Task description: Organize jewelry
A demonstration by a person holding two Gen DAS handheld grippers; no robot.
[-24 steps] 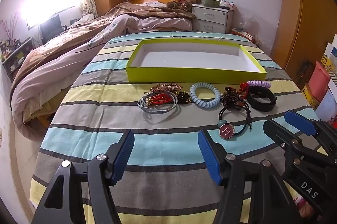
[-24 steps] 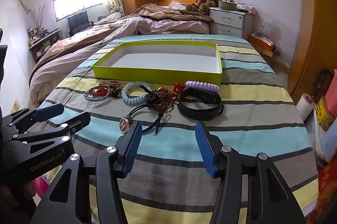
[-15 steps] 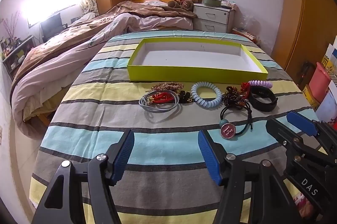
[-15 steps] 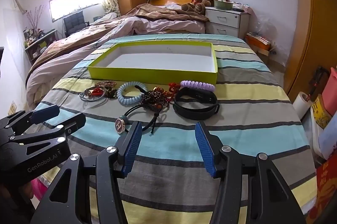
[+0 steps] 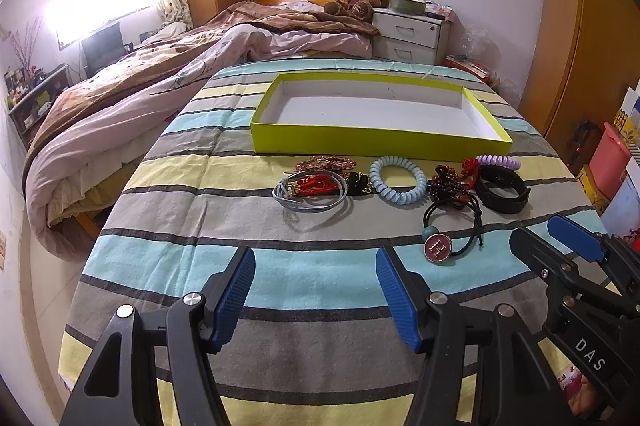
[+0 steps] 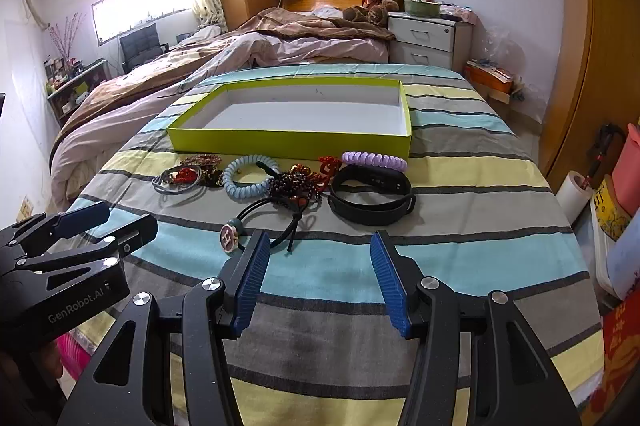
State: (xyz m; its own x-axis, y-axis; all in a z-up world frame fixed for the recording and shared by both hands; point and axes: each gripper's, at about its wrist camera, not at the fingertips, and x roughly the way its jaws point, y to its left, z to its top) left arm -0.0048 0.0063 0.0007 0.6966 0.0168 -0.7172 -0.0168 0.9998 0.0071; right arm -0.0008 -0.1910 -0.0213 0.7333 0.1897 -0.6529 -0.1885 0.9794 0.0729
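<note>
Your left gripper (image 5: 316, 290) and right gripper (image 6: 316, 274) both hover over the striped cloth (image 5: 192, 258) with jaws spread wide and nothing between them, angled down toward the jewelry. That jewelry lies in a row just in front of the lime-green tray (image 5: 380, 144): grey cord bracelet (image 5: 310, 204), light-blue coil band (image 5: 398, 184), dark beaded piece (image 6: 294, 184), black wristband (image 6: 370, 200) and purple coil band (image 6: 374, 160). Nearest your right gripper sits the black hair tie with a round H charm (image 6: 230, 236), touching neither pad.
</note>
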